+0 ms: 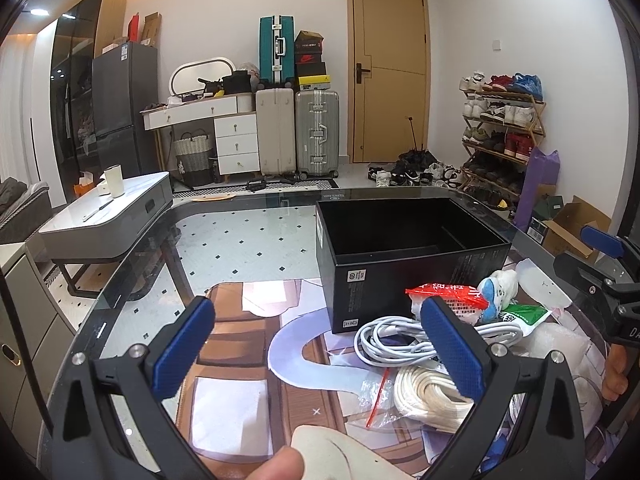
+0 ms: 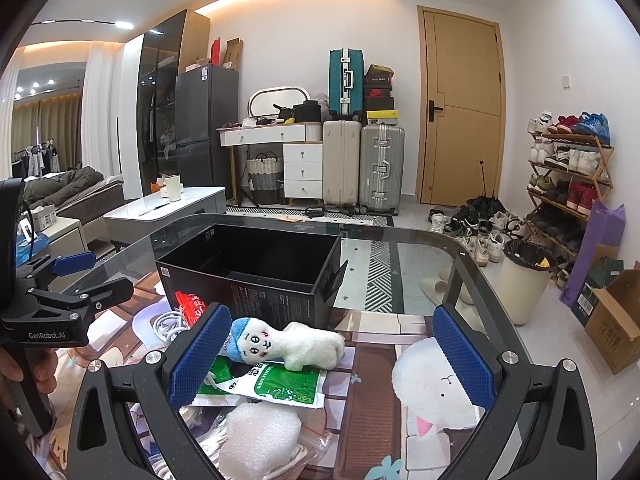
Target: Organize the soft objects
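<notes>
The left claw (image 1: 316, 344) hangs with its blue pads (image 1: 182, 346) wide apart and nothing between them, above a bare stretch of the glass bench (image 1: 132, 280). Open room lies from 9 to 12 o'clock of it, out to the bench's rounded near-left edge. At 1 o'clock stands the black box (image 1: 400, 264), open-topped and empty, blocking the straight way forward on that side. At 3 o'clock the pile begins: a white cable (image 1: 384, 340) touching the right pad, cream strap (image 1: 424, 392) in a clear bag just below it, a red packet (image 1: 448, 296) against the box.

The right claw (image 2: 332, 352) is likewise spread open and empty. The plush (image 2: 288, 344) lies between its pads, nearer the left one, at 11 o'clock, resting on a green packet (image 2: 280, 384). White foam (image 2: 260, 436) sits at 7 o'clock, close under the claw. The box (image 2: 256, 276) stands just beyond the plush at 12 o'clock. From 1 to 3 o'clock the bench is free up to its curved far-right edge.

Past the bench: tiled floor, suitcases (image 2: 380, 168), a door (image 2: 460, 108), a shoe rack (image 2: 568, 168) and a bin (image 2: 524, 284).
</notes>
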Demonstrator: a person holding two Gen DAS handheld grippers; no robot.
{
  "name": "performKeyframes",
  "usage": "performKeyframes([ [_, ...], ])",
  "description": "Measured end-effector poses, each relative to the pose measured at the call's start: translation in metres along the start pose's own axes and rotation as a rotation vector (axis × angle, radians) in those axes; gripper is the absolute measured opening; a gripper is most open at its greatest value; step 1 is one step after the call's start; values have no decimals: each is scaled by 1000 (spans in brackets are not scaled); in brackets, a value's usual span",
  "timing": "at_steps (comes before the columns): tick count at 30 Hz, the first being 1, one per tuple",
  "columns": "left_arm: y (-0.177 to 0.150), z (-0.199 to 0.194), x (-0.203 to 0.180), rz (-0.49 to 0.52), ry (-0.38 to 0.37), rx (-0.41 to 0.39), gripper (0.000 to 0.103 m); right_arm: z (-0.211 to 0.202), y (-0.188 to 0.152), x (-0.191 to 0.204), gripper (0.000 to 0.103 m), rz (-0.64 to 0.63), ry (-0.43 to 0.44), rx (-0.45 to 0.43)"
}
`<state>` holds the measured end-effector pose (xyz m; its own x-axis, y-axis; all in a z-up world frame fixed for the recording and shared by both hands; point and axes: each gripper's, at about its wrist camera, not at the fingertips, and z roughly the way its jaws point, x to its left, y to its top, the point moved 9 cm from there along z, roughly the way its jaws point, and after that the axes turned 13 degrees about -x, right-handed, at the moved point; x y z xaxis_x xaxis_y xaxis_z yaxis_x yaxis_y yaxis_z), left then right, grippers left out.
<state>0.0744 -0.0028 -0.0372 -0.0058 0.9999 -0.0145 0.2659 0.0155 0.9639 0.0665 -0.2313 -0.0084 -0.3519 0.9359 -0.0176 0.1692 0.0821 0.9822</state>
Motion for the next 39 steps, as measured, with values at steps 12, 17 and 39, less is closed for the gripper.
performKeyframes([
  [12, 0, -3, -2, 0, -8, -1, 103, -2, -1, 0, 103, 2, 13, 11],
  [17, 1, -3, -2, 0, -4, -2, 103, -2, 0, 0, 103, 5, 11, 9],
  [39, 2, -4, 7, -40, -2, -23, 103, 0, -4, -1, 103, 7, 17, 11],
])
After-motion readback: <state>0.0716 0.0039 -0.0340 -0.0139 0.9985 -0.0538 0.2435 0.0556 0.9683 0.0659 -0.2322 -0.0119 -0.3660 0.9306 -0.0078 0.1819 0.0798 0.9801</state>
